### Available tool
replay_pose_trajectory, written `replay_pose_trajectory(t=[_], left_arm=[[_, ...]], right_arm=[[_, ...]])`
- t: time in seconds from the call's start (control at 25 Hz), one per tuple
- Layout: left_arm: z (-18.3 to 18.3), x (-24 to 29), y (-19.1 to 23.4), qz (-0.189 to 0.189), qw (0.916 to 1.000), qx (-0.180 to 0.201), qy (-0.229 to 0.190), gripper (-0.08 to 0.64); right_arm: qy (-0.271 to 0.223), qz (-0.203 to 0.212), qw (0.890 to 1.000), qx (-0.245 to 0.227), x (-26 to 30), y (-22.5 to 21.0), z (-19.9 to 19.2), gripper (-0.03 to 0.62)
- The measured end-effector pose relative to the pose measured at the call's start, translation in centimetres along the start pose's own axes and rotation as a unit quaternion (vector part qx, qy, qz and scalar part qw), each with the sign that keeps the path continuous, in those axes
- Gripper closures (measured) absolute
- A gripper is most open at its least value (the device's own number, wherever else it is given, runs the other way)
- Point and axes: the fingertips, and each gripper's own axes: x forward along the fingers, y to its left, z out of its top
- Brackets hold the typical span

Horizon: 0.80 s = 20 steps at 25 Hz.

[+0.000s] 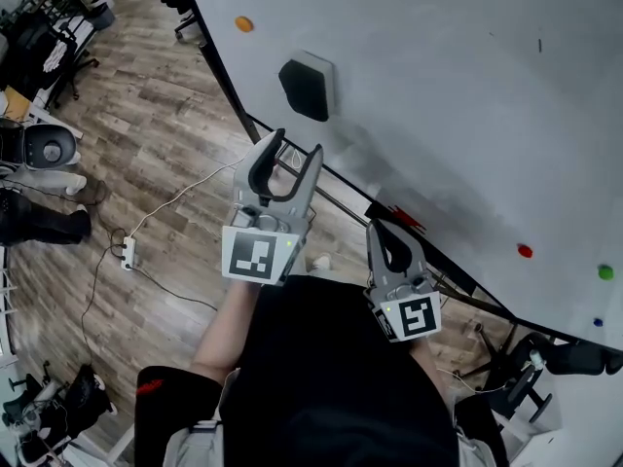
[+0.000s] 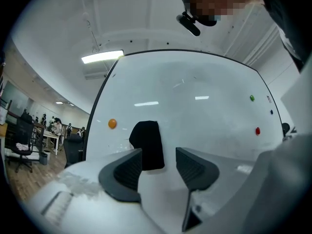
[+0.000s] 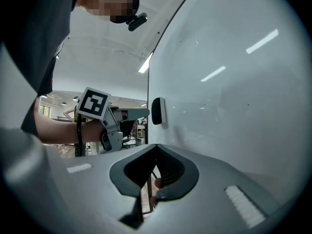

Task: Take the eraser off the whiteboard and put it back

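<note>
Head view: the left gripper (image 1: 298, 144) has its jaws apart and empty. The eraser (image 1: 307, 88) sits on the whiteboard (image 1: 438, 86) just ahead of its tips, not touching. The right gripper (image 1: 384, 227) has its jaws together.

Left gripper view: the eraser shows beyond the gap, nearer the left jaw, with an orange magnet (image 2: 112, 124) further left.

Right gripper view: the jaws meet on nothing, and the eraser is well ahead on the board.

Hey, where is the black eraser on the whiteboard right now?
In the head view the black rectangular eraser is stuck on the whiteboard at upper centre, below-right of the orange round magnet, ahead of the open left gripper.
</note>
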Motion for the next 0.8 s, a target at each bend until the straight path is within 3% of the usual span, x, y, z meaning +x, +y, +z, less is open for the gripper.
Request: replay_pose_trajectory(t=[0.28, 0.48, 0.68, 0.8], left_arm=[[0.8, 2.5, 1.2, -0.014, 0.9995, -0.014, 0.026, 0.272], [1.5, 4.4, 1.5, -0.022, 0.9987, -0.019, 0.043, 0.262], [0.1, 5.2, 2.0, -0.017, 0.9988, -0.045, 0.010, 0.245], [0.8, 6.1, 1.9, -0.026, 0.9989, -0.033, 0.021, 0.240]], right_arm=[[0.013, -0.020, 1.000, 0.003, 1.2, 0.2, -0.1, 0.589], [0.022, -0.034, 0.999, 0.004, 1.7, 0.3, -0.5, 0.589], [0.025, -0.060, 0.998, 0.009, 1.5, -0.5, -0.7, 0.589], [0.024, -0.074, 0.997, 0.013, 1.4, -1.1, -0.8, 0.589]])
